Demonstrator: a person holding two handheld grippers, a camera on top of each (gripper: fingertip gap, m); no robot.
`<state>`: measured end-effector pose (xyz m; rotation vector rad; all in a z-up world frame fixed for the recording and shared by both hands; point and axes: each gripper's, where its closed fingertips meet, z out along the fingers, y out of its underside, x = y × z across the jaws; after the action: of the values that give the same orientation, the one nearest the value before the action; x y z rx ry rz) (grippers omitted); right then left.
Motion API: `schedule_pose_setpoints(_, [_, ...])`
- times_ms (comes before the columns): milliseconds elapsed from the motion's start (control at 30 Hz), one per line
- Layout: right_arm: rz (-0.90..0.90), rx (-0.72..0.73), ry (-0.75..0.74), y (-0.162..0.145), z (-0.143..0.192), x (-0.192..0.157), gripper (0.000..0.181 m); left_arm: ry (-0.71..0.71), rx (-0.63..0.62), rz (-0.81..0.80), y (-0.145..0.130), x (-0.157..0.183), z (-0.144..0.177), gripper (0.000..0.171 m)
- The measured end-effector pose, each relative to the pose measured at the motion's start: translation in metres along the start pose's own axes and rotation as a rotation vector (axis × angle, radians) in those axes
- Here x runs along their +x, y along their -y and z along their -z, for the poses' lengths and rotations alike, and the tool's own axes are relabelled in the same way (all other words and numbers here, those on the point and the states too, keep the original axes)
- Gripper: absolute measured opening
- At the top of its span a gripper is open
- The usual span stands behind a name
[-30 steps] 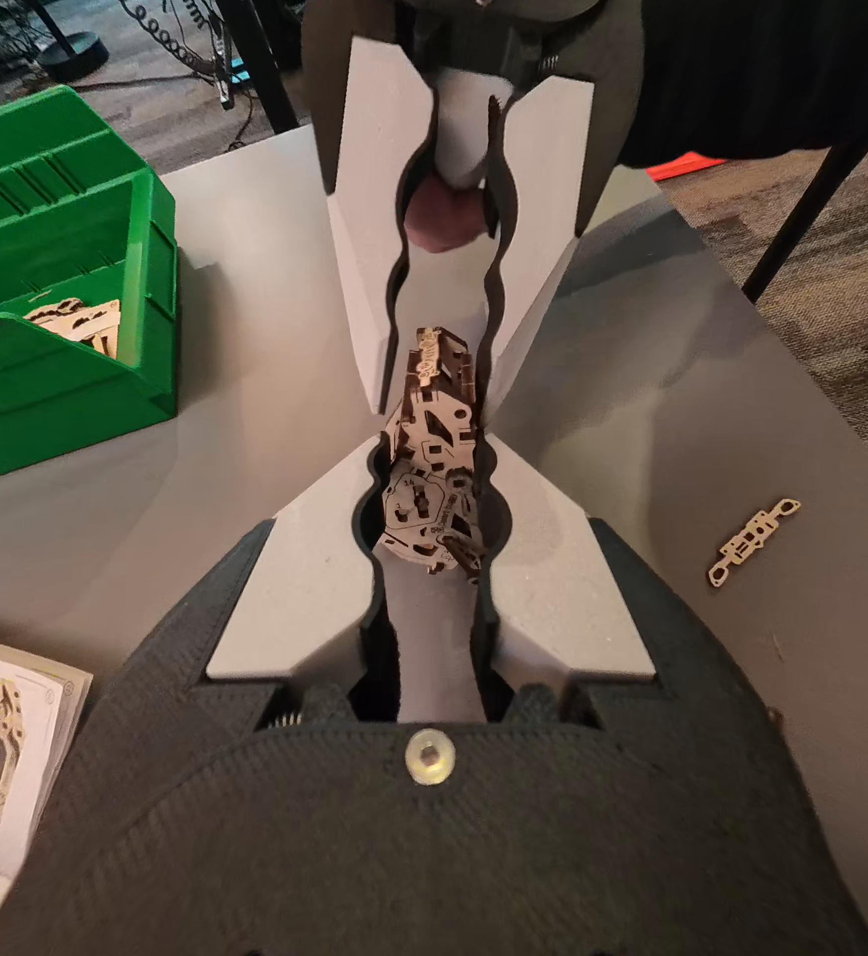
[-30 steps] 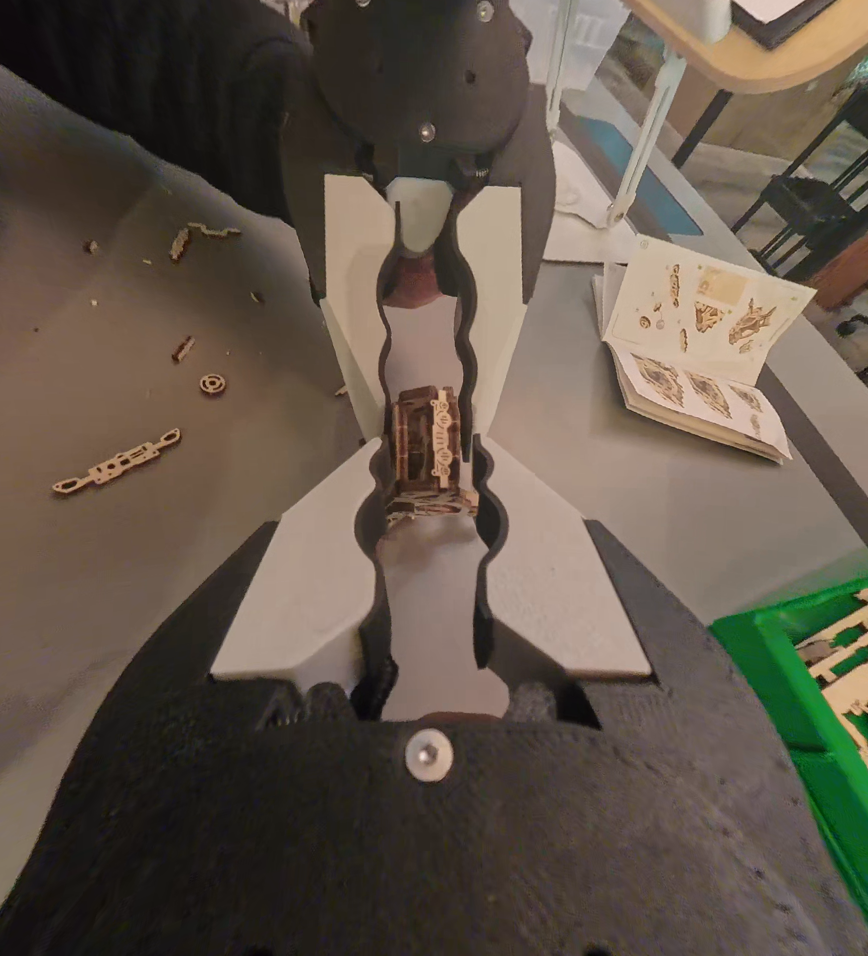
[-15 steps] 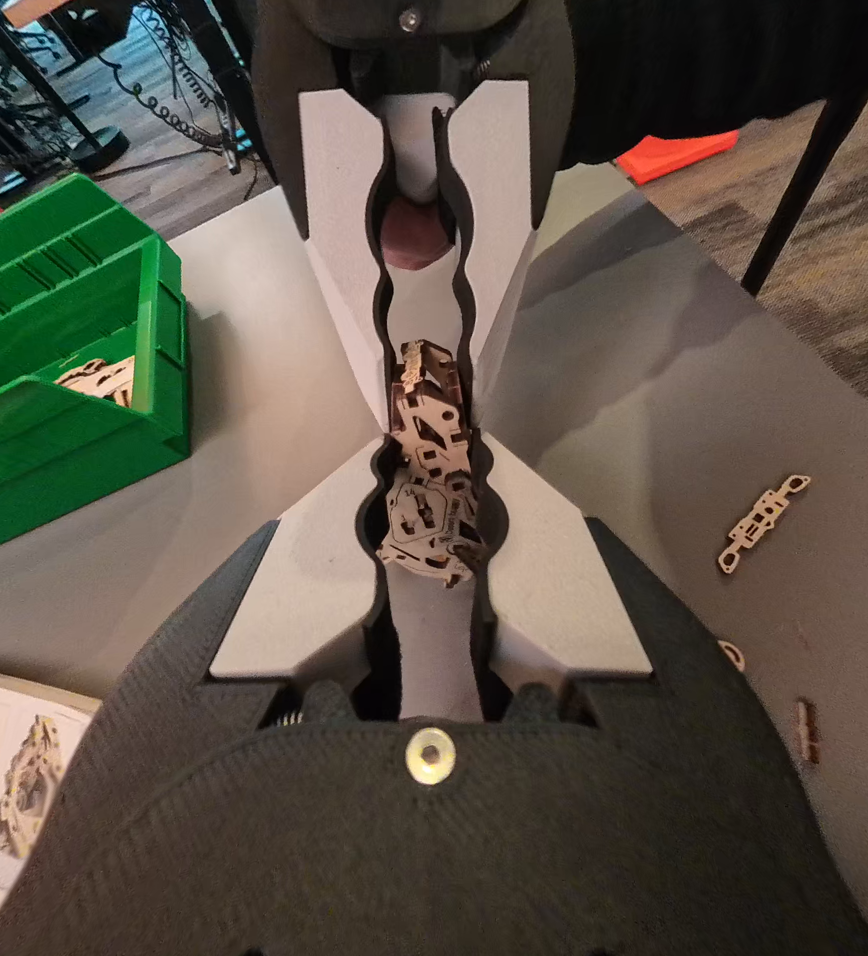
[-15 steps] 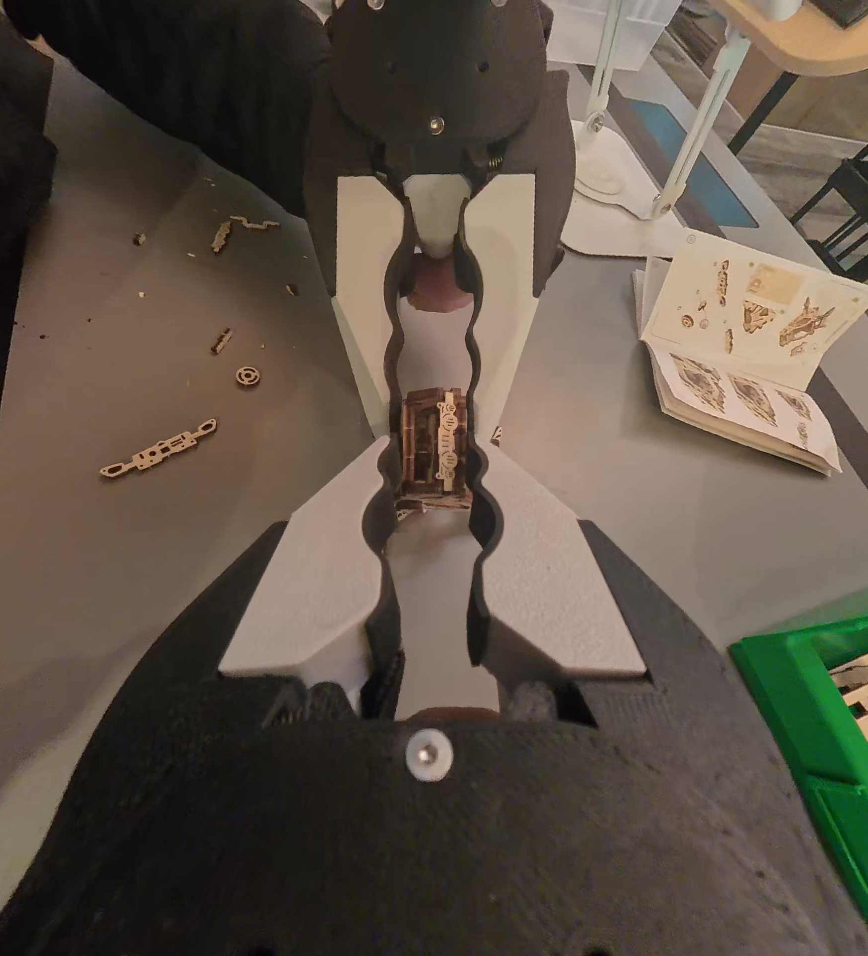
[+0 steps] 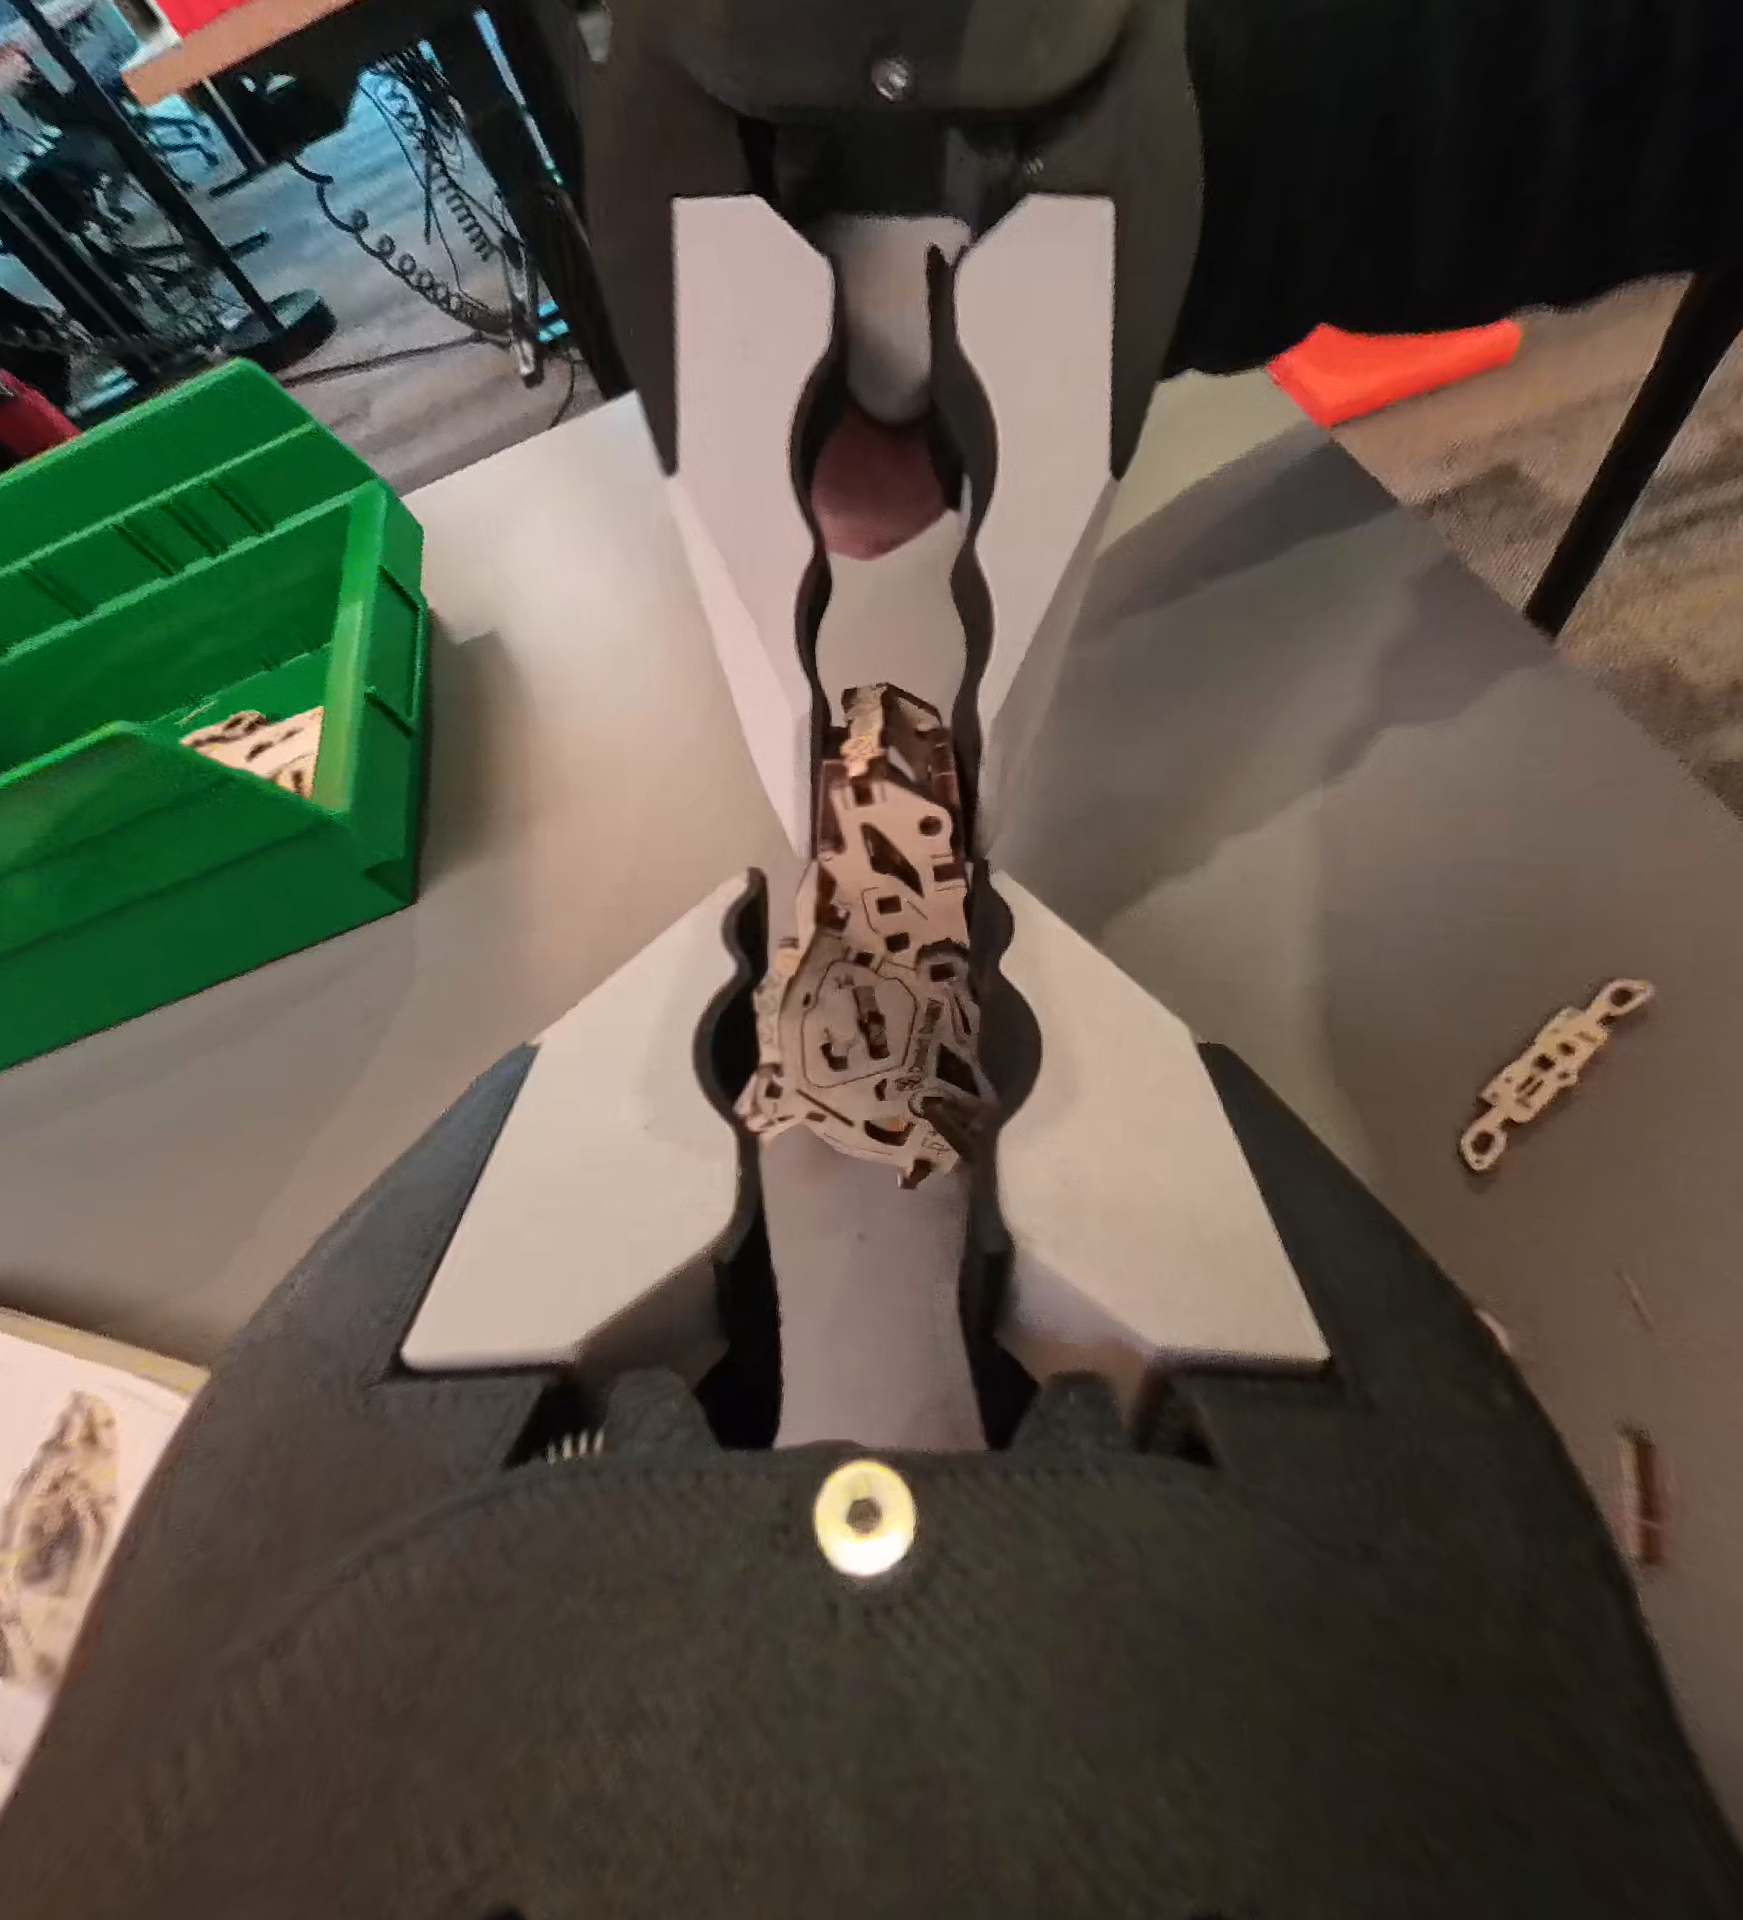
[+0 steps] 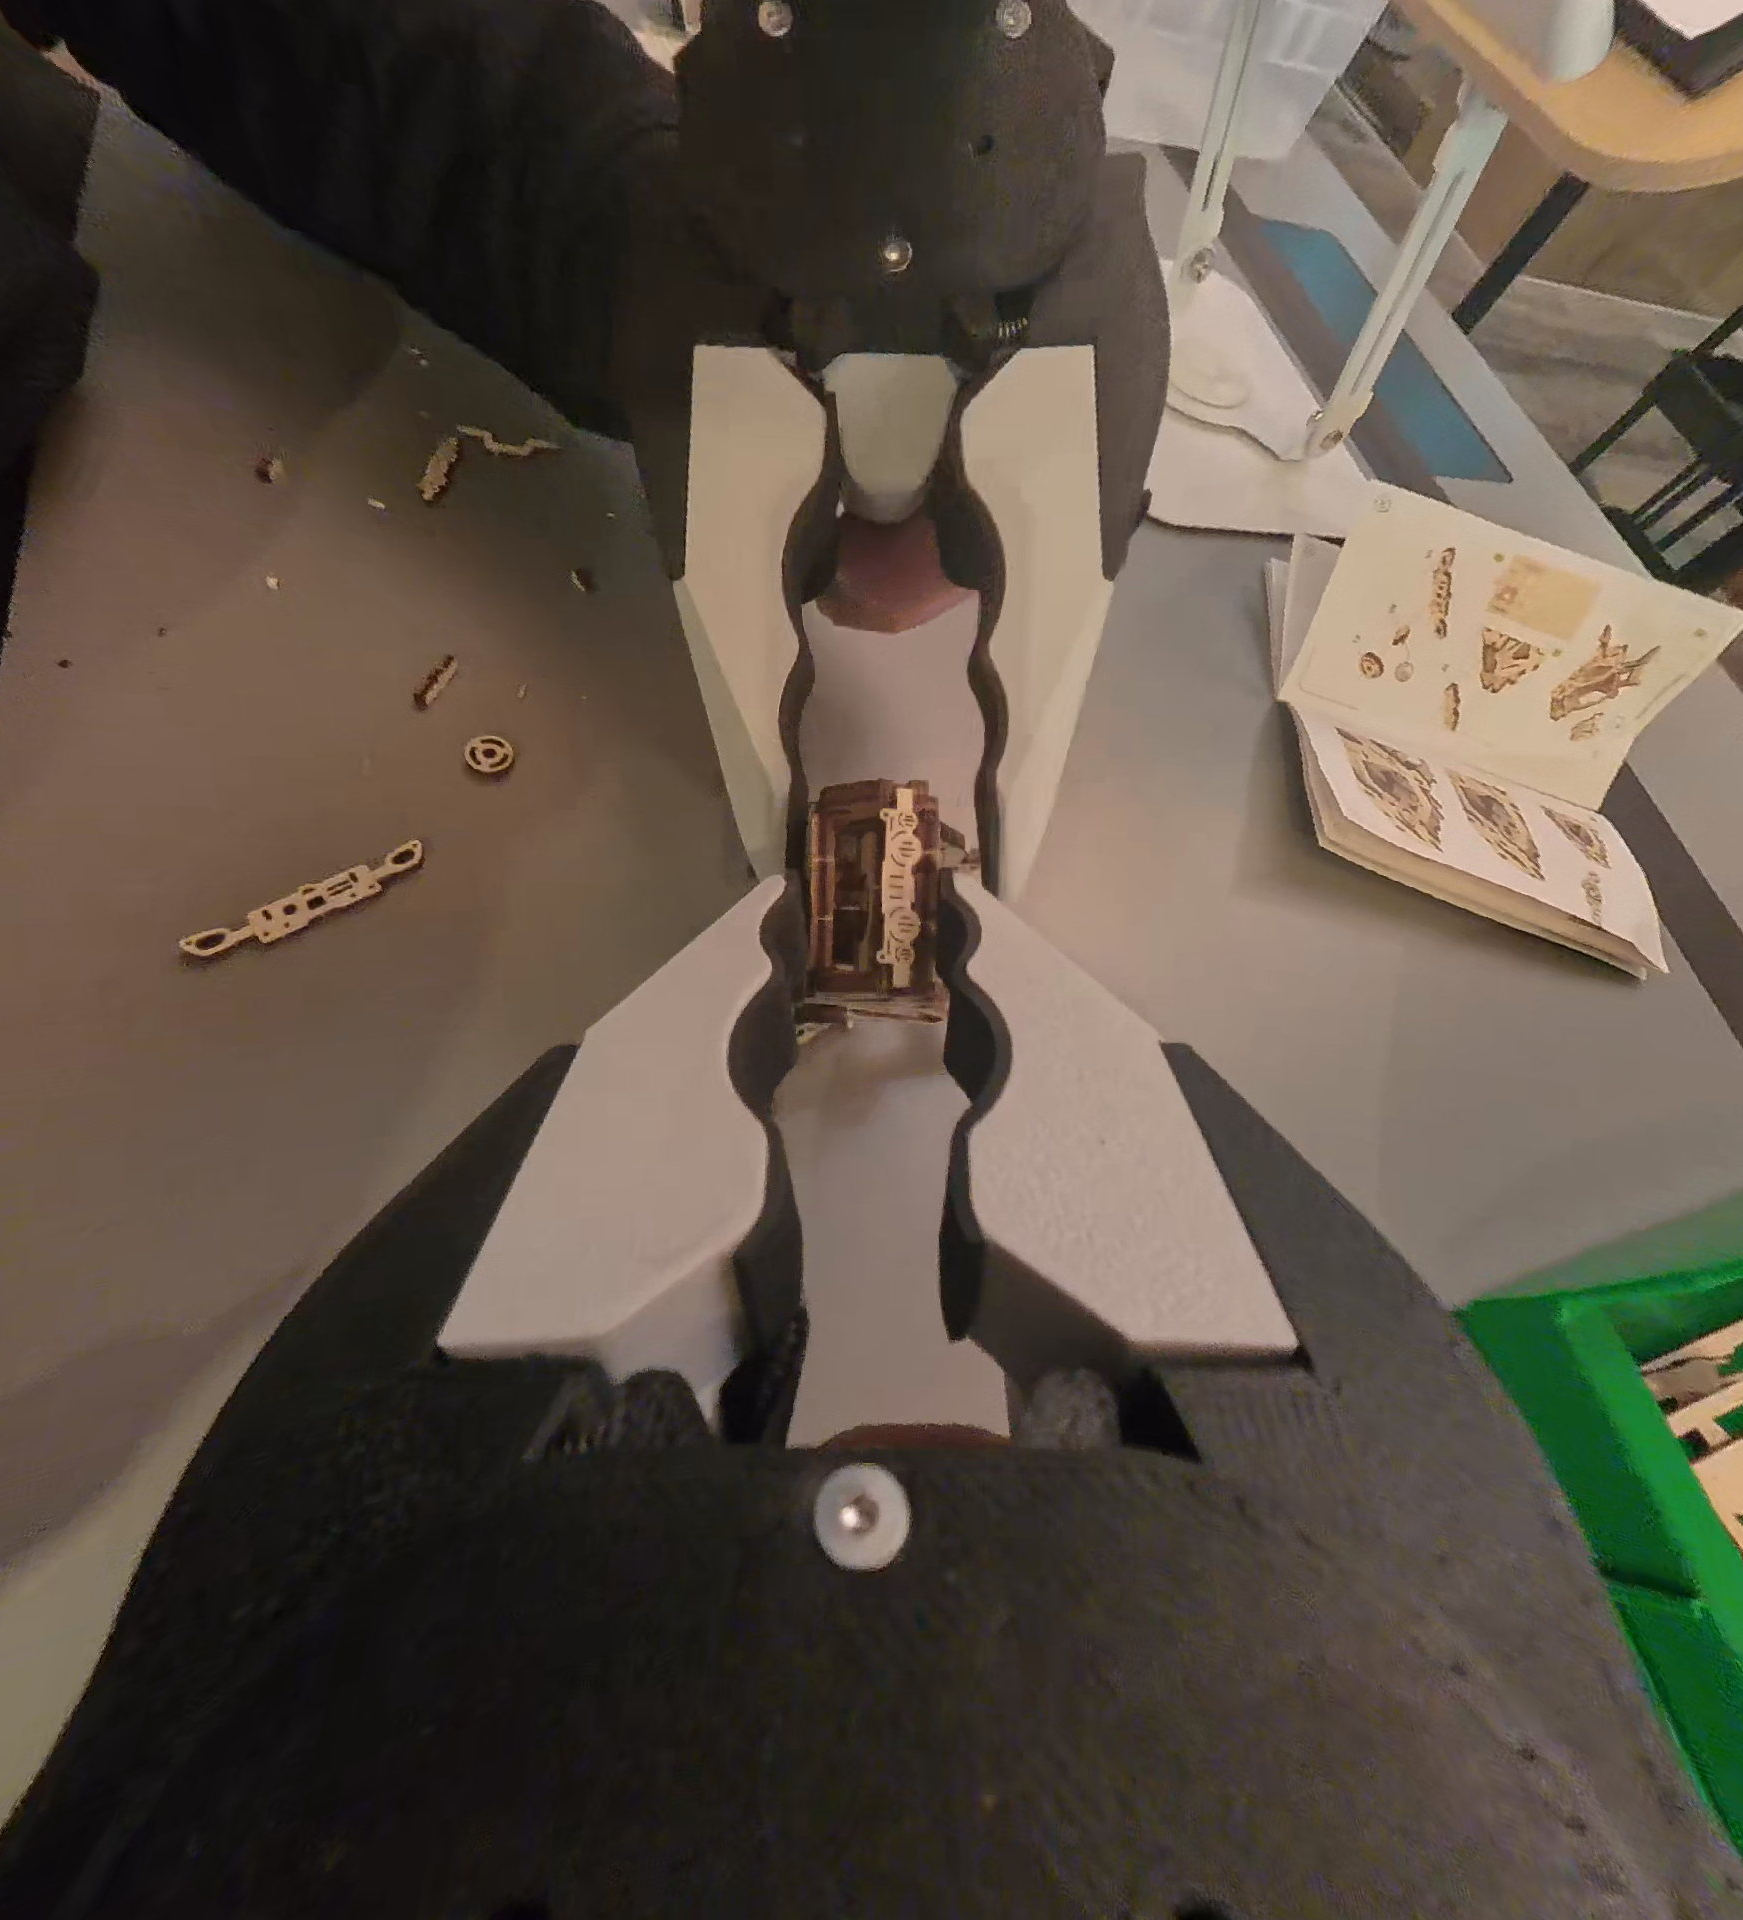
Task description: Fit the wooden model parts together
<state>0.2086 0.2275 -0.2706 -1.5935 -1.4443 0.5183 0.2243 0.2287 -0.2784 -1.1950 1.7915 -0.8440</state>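
The wooden model [image 5: 872,966] hung above the grey table [image 5: 1366,831], clamped between both tongs at once: the left gripper [image 5: 872,997] pinched its near end, the right gripper [image 5: 893,790] its far end. The step in hand looked like pressing sub-assemblies together (alignment mattered most). Its long axis ran from one gripper to the other. A loose strip [image 5: 1558,1070] lay apart, likely next.
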Motion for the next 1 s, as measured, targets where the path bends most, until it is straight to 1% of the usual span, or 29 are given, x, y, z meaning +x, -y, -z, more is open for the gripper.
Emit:
schedule_pose_setpoints(33, [0.003, 0.001, -0.001, 0.0001, 0.0001, -0.0003, 0.021, -0.012, 0.012, 0.023, 0.0011, 0.0011, 0.0017, 0.035])
schedule_pose_setpoints(100, [-0.001, 0.008, 0.001, -0.0002, 0.0004, 0.0003, 0.021, 0.0, 0.034, 0.002, 0.0033, 0.0003, 0.0041, 0.034])
schedule_pose_setpoints(167, [-0.003, 0.012, 0.007, -0.0005, 0.0012, 0.0005, 0.021, -0.022, 0.047, 0.005, 0.0052, 0.0041, 0.0055, 0.025])
schedule_pose_setpoints(267, [-0.009, 0.016, 0.019, -0.0006, 0.0012, -0.0001, 0.021, -0.02, 0.052, 0.002, 0.0054, 0.0047, 0.0056, 0.024])
schedule_pose_setpoints(367, [-0.028, 0.03, 0.028, -0.0009, 0.0024, -0.0002, 0.021, 0.001, 0.042, -0.036, 0.0063, 0.0049, 0.0048, 0.024])
schedule_pose_setpoints(567, [-0.028, 0.001, 0.046, -0.0017, 0.0043, -0.0016, 0.02, -0.018, -0.036, -0.073, 0.0072, 0.0065, 0.0027, 0.023])
schedule_pose_setpoints(733, [-0.025, -0.015, 0.068, -0.0028, 0.0064, -0.0041, 0.019, -0.027, -0.053, -0.098, 0.0082, 0.0093, 0.0001, 0.022])
schedule_pose_setpoints(900, [-0.023, -0.018, 0.064, -0.0033, 0.0061, -0.0023, 0.02, -0.036, -0.031, -0.047, 0.0081, 0.0075, 0.0001, 0.022])
schedule_pose_setpoints(1000, [-0.046, 0.013, 0.052, -0.0036, 0.0058, 0.0009, 0.021, -0.025, -0.049, -0.049, 0.0066, 0.0045, 0.0004, 0.023])
